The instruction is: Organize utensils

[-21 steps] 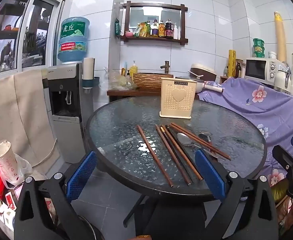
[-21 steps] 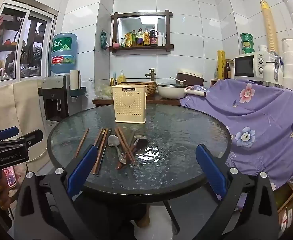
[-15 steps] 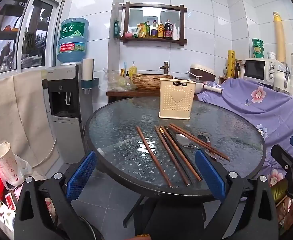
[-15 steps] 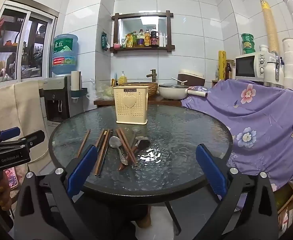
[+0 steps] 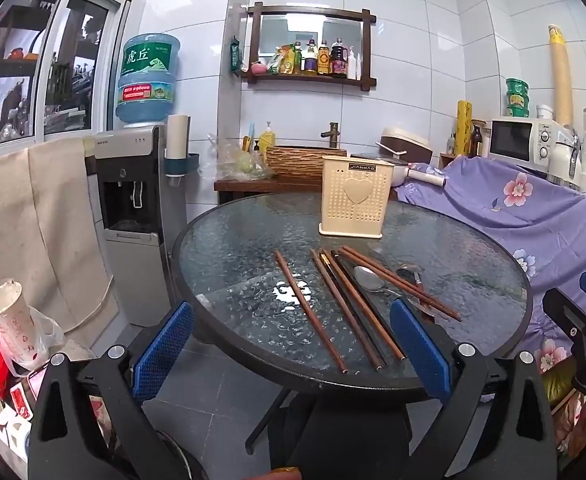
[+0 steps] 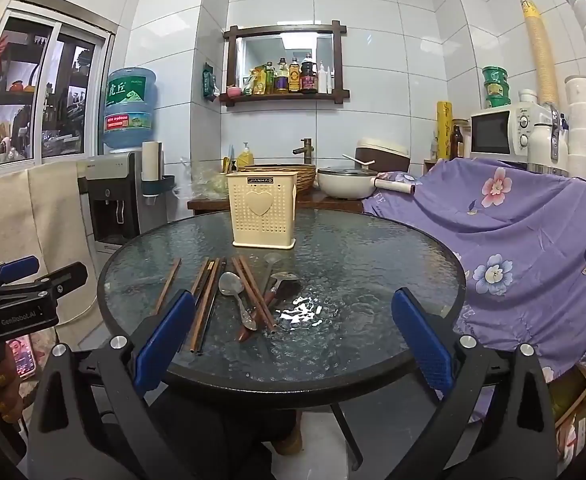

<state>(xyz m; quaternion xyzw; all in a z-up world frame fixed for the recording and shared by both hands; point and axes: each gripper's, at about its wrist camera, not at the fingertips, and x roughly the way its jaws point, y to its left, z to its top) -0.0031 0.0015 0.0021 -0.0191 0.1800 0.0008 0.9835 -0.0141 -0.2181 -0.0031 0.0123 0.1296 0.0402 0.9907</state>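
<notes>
On the round table of dark, pebbled glass point(image 5: 229, 264), rimmed in black, a cream perforated plastic utensil holder point(image 5: 355, 196) with a raised heart stands upright at the far side. Nearer lie several long reddish-brown wooden chopsticks point(image 5: 309, 308), loosely fanned, one apart to the left; among them rest a shiny steel spoon point(image 6: 231, 284), a second spoon with a wooden handle point(image 6: 281, 280) and a clear plastic one point(image 6: 272, 259). Behind, white glossy tiles, a purple flowered cloth point(image 6: 533, 232) and a grey water dispenser point(image 5: 133, 200). Both claws hang before the table's near edge: the left gripper point(image 5: 291, 354) and right gripper point(image 6: 293, 342) gape fully wide, their blue ribbed pads point(image 6: 423, 338) holding and touching nothing.
</notes>
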